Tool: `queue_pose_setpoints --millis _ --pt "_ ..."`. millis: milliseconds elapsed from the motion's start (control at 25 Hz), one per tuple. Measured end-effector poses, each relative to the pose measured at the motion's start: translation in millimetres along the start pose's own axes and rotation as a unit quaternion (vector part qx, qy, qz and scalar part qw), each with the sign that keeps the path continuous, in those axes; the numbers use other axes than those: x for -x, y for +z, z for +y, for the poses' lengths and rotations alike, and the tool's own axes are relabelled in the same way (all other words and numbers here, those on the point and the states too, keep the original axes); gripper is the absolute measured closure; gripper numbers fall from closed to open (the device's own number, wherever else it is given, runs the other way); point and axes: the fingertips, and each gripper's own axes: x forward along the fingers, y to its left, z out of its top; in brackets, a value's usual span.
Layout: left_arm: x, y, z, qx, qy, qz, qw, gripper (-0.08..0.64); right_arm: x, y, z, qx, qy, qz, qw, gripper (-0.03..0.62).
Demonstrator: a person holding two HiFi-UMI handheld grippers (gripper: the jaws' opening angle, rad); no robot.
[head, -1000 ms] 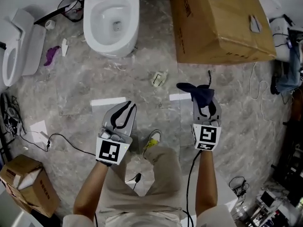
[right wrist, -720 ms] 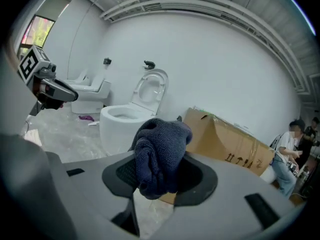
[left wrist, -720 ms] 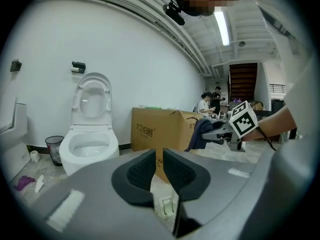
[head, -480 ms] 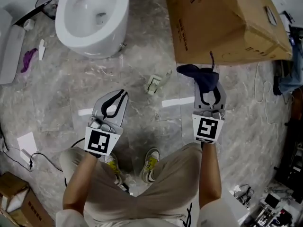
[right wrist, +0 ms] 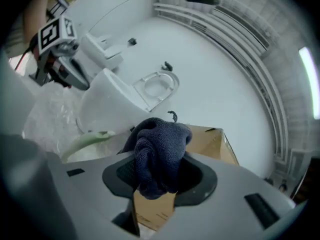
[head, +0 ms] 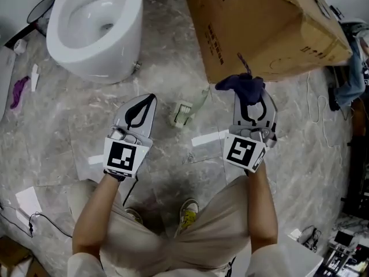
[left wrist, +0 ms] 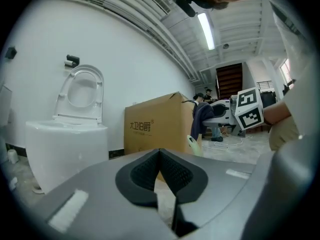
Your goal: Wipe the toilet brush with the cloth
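Head view shows the toilet brush (head: 183, 113) lying flat on the marble floor (head: 86, 120), its white head toward the person and its pale handle angled up toward the near lower corner of the cardboard box (head: 259, 27). It lies between the two grippers, and neither touches it. The dark blue cloth (head: 242, 86) is bunched at the tip of the right gripper (head: 250, 99), just right of the brush handle and against the box's lower edge. In the right gripper view the jaws are clamped on this cloth, a wad of it bulging up and forward between the pads. The left gripper (head: 149, 100) hovers to the left of the brush. Its jaws have just been closing, and in the left gripper view the ribbed pads meet at the tip with nothing between them. A white toilet (head: 92, 45) stands beyond the left gripper, toward the floor's far left. A strip of white tape (head: 209, 138) lies near the right gripper, and the person's bent knees fill the near edge.
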Motion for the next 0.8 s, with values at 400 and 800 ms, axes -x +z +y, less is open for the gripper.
queue_pose_setpoints --millis 400,800 --pt "-6 -5 -18 -0.002 -0.030 -0.005 0.9995 0.558 0 -3 38 0.185 0.014 0.060 0.981 0.428" --pt "1 -6 -17 0.002 -0.031 -0.004 0.9995 0.558 -18 -9 57 0.202 0.030 0.082 0.975 0.428"
